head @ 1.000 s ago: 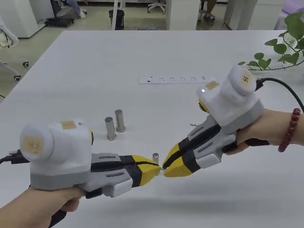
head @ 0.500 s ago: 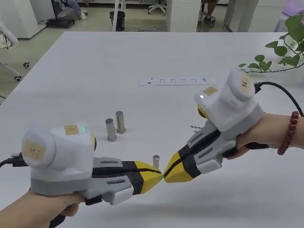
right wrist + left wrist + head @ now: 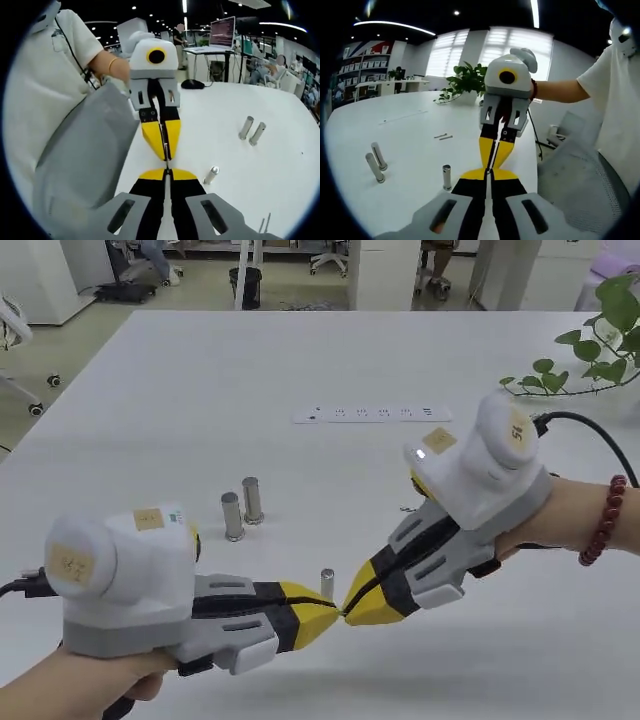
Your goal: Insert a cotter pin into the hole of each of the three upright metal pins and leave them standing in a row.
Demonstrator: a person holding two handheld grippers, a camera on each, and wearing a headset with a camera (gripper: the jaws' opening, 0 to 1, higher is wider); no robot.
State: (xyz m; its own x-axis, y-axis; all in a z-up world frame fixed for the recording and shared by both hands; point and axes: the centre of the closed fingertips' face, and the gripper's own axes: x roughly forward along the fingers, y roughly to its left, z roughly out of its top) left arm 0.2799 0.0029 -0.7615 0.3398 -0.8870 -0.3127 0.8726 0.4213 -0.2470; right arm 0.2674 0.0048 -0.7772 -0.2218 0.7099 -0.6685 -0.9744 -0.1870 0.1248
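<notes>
Fingers of left gripper (image 3: pixel 333 613) and right gripper (image 3: pixel 350 615) pressed shut, tip against tip, low in the middle of the head view; hold on anything thin there impossible to tell. Near metal pin (image 3: pixel 327 583) upright on the bench (image 3: pixel 200 390) just behind the tips, with left metal pin (image 3: pixel 233 514) and back metal pin (image 3: pixel 251 498) standing close together up-left. Two cotter pins (image 3: pixel 440 135) flat mid-left in the left gripper view.

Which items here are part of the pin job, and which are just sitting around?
Job: front pin, left pin, back pin, loose cotter pins, left tool, right tool.
Lying about: power strip, plant.
</notes>
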